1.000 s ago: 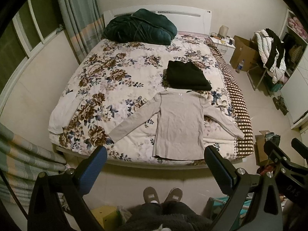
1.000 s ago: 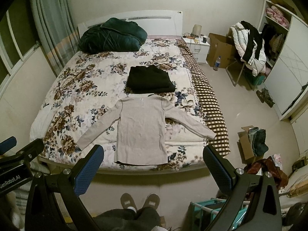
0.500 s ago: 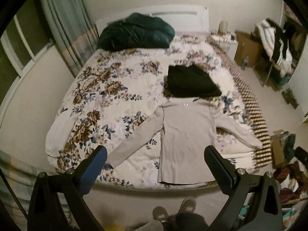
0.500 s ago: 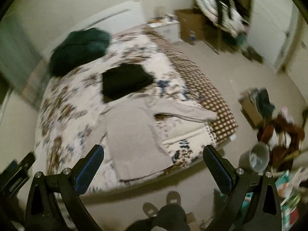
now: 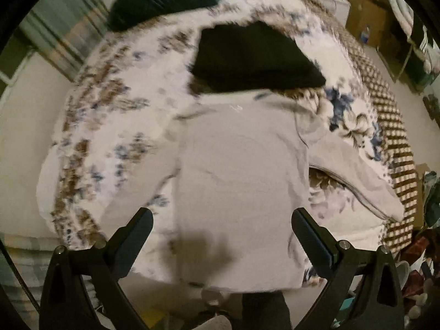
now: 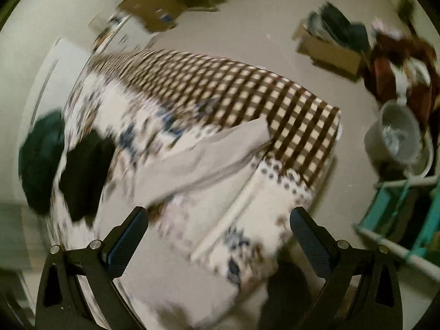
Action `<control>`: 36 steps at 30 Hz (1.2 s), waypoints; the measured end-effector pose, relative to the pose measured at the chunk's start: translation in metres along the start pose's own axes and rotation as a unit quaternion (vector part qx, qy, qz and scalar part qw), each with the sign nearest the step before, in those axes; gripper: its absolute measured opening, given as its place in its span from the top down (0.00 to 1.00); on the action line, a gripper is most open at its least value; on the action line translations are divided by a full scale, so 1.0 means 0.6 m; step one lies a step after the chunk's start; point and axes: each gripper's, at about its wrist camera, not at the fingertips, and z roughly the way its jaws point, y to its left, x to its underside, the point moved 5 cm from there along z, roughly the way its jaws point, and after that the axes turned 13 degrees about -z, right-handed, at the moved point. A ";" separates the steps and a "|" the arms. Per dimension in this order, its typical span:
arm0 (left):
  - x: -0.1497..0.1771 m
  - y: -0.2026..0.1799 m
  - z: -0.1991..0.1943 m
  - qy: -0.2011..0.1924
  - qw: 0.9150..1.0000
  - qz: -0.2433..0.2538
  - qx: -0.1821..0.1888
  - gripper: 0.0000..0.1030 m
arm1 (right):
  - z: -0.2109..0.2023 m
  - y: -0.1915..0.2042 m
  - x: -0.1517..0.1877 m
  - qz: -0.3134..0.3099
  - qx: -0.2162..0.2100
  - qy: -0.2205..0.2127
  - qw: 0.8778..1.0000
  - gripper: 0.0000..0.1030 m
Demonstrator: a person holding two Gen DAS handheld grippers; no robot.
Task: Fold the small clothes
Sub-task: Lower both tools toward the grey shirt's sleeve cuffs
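The grey top [image 5: 242, 181] lies flat on the bed [image 5: 115, 126], sleeves spread. Both the left hand-held gripper [image 5: 221, 233] and right hand-held gripper [image 6: 218, 231] gape wide, empty. Soft, light fabric; probably pinch a sleeve cuff [image 6: 258, 134].

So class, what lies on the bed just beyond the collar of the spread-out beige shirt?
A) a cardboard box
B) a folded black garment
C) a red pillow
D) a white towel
B: the folded black garment sits just past the neckline of the beige shirt.
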 end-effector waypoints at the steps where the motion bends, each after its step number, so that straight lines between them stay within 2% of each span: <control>1: -0.001 -0.019 0.031 0.004 1.000 0.006 -0.003 0.00 | 0.045 -0.034 -0.015 0.022 0.001 -0.004 1.000 0.00; 7: 0.004 -0.079 0.203 0.040 0.998 0.021 -0.035 0.00 | 0.220 -0.148 -0.039 0.117 -0.037 -0.013 0.992 0.00; 10: 0.005 -0.099 0.251 0.042 0.998 0.034 -0.044 0.00 | 0.267 -0.184 -0.056 0.130 -0.049 -0.032 0.990 0.01; 12: 0.005 -0.110 0.273 0.042 0.997 0.041 -0.046 0.00 | 0.285 -0.192 -0.074 0.110 -0.057 -0.043 0.991 0.01; 14: 0.001 -0.124 0.288 0.038 0.997 0.048 -0.042 0.00 | 0.304 -0.185 -0.098 0.059 -0.066 -0.044 0.995 0.01; 17: 0.000 -0.138 0.304 0.028 0.997 0.069 -0.038 0.00 | 0.345 -0.156 -0.121 -0.036 -0.055 -0.012 0.998 0.04; 18: 0.001 -0.141 0.308 0.027 0.996 0.075 -0.038 0.00 | 0.360 -0.144 -0.121 -0.063 -0.052 0.006 0.997 0.09; 20: 0.001 -0.144 0.313 0.028 0.996 0.081 -0.035 0.00 | 0.396 -0.118 -0.123 -0.108 -0.067 0.053 0.991 0.49; 21: -0.001 -0.145 0.315 0.026 0.996 0.082 -0.033 0.00 | 0.401 -0.112 -0.124 -0.118 -0.068 0.063 0.989 0.56; 23: -0.002 -0.149 0.318 0.025 0.995 0.086 -0.031 0.00 | 0.398 -0.096 -0.127 -0.128 -0.081 0.069 0.986 0.84; 25: -0.003 -0.152 0.320 0.024 0.995 0.089 -0.030 0.00 | 0.384 -0.095 -0.136 -0.078 -0.129 0.069 0.986 0.89; 28: -0.009 -0.153 0.323 0.022 0.995 0.090 -0.025 0.00 | 0.374 -0.123 -0.152 0.005 -0.139 0.055 0.989 0.90; 30: -0.008 -0.156 0.325 0.022 0.995 0.091 -0.022 0.00 | 0.378 -0.163 -0.158 0.066 -0.119 0.052 0.989 0.88; 31: -0.010 -0.157 0.327 0.023 0.995 0.090 -0.021 0.00 | 0.384 -0.184 -0.160 0.090 -0.100 0.050 0.990 0.81; 32: -0.010 -0.157 0.328 0.025 0.996 0.089 -0.020 0.00 | 0.388 -0.193 -0.161 0.099 -0.092 0.051 0.990 0.64; 33: -0.009 -0.158 0.330 0.027 0.996 0.088 -0.019 0.00 | 0.391 -0.199 -0.158 0.108 -0.086 0.051 0.989 0.56; 34: -0.009 -0.158 0.333 0.029 0.996 0.087 -0.018 0.00 | 0.393 -0.199 -0.151 0.117 -0.098 0.047 0.987 0.47; 36: -0.008 -0.158 0.340 0.032 0.996 0.085 -0.017 0.00 | 0.392 -0.196 -0.131 0.123 -0.124 0.043 0.984 0.44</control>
